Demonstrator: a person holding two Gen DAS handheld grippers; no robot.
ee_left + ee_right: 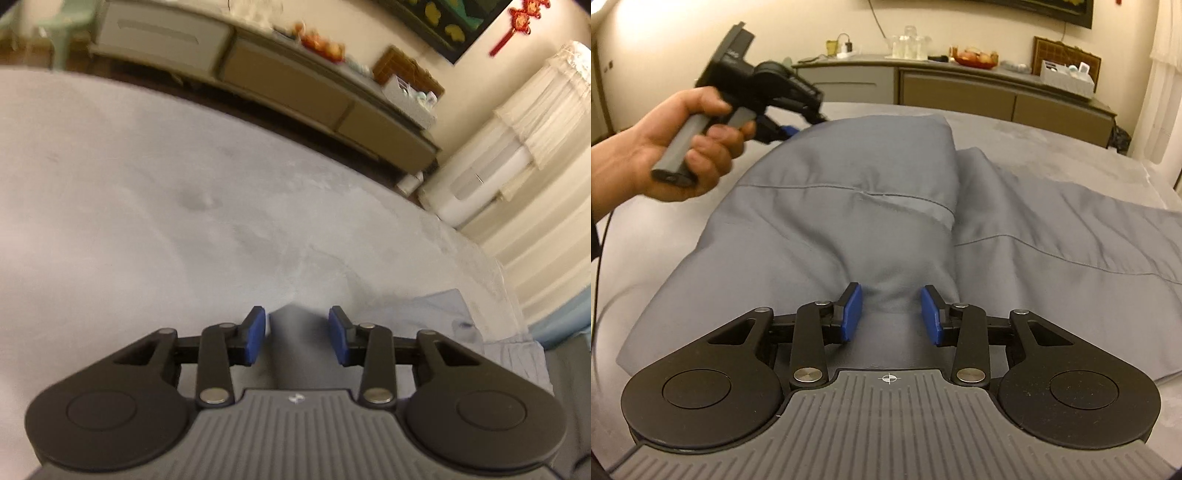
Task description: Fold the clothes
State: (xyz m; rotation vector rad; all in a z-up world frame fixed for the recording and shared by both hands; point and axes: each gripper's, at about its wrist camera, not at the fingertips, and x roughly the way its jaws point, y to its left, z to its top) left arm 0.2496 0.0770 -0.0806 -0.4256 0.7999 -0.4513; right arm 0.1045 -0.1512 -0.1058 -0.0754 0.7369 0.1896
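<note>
A grey garment lies spread over the grey bed, with one part folded over the rest. My right gripper is at its near edge, where creases run into a bunch of cloth held between the blue pads. A hand holds my left gripper at the garment's far left edge. In the left wrist view, the left gripper has a dark strip of the garment filling the gap between its pads. The rest of the garment is hidden there.
A long low cabinet with fruit, glasses and a box runs along the wall behind the bed. A light blue cloth lies on the bed to the left gripper's right. A white unit and curtains stand at the far right. A cable hangs at the left.
</note>
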